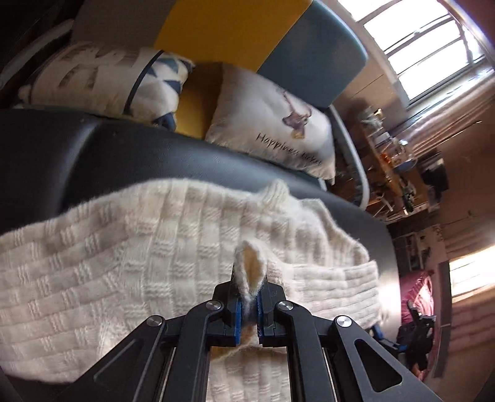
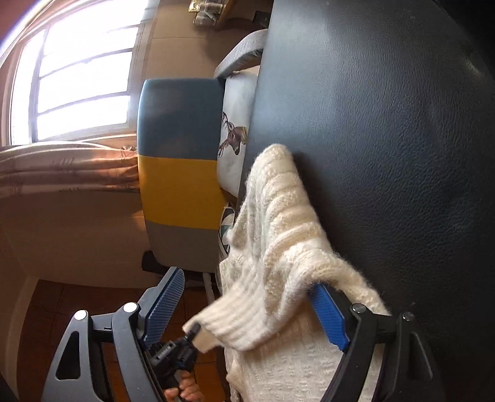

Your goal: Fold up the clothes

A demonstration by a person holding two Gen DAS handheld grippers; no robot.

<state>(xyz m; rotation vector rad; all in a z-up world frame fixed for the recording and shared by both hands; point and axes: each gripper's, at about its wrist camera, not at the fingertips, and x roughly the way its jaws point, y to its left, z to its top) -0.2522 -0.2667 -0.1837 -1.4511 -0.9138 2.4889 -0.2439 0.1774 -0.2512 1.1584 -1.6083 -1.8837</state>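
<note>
A cream knitted sweater (image 1: pixel 130 263) lies spread on a black leather surface (image 1: pixel 161 157). My left gripper (image 1: pixel 250 306) is shut on a pinched fold of the sweater's edge, which sticks up between the blue pads. In the right wrist view the sweater (image 2: pixel 278 222) drapes over the edge of the black surface (image 2: pixel 386 139), with a ribbed cuff hanging down. My right gripper (image 2: pixel 247 312) is open, its blue pads (image 2: pixel 329 318) on either side of the cuff without closing on it. The left gripper also shows in the right wrist view (image 2: pixel 182 349), low down, held by a hand.
Two printed white cushions (image 1: pixel 272 123) and a yellow, blue and grey sofa back (image 1: pixel 235 27) lie beyond the black surface. A cluttered table (image 1: pixel 389 154) and bright windows (image 1: pixel 433 46) are at the right. A window and curtain (image 2: pixel 71 92) show in the right wrist view.
</note>
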